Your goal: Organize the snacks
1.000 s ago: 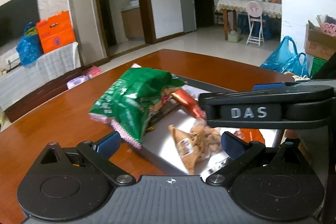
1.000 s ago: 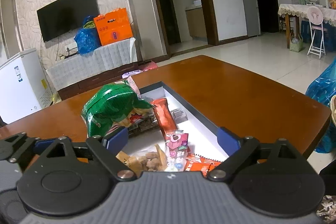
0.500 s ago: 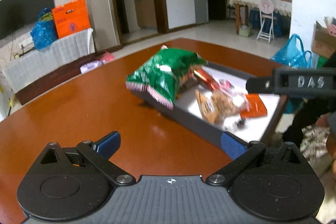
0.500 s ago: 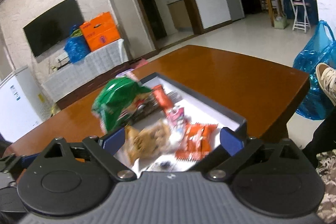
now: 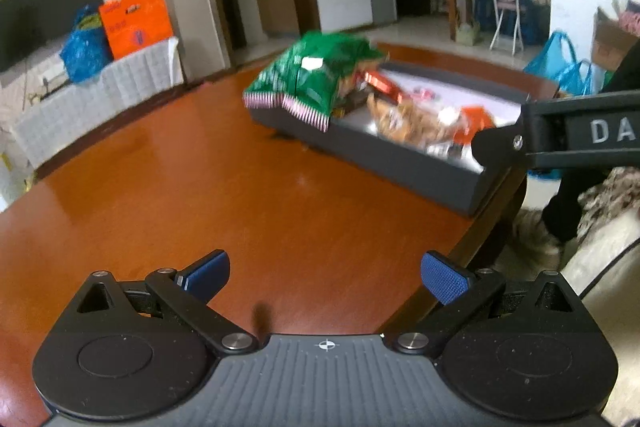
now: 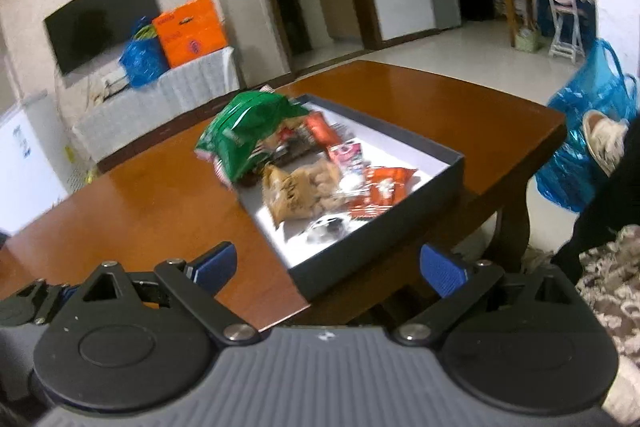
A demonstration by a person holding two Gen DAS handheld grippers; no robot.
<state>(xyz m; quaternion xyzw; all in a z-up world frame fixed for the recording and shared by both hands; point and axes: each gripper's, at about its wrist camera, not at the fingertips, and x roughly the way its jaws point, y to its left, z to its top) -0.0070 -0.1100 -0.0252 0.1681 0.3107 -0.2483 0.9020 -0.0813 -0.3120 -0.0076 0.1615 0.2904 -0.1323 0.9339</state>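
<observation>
A dark shallow box (image 6: pixel 424 195) (image 5: pixel 404 163) sits at the near edge of a brown wooden table (image 5: pixel 168 187) (image 6: pixel 152 203). A green snack bag (image 6: pixel 244 135) (image 5: pixel 316 79) overhangs its far left end. Beside it inside lie a red bar (image 6: pixel 322 131), a tan nut packet (image 6: pixel 304 191) (image 5: pixel 408 119) and an orange packet (image 6: pixel 380 191) (image 5: pixel 476 117). My left gripper (image 5: pixel 324 277) is open and empty over bare table, well short of the box. My right gripper (image 6: pixel 326 269) is wide open and empty, held back from the box's near corner.
The right tool's black body (image 5: pixel 576 135) crosses the left wrist view at the right. A person's dark leg (image 6: pixel 608 195) and a blue plastic bag (image 6: pixel 580 143) are right of the table. A TV (image 6: pixel 100 19), orange carton (image 6: pixel 190 31) and far doorway lie beyond.
Both grippers have drawn back from the box, which now looks smaller and farther. The left view has swung left onto bare table. The right fingers spread a little wider.
</observation>
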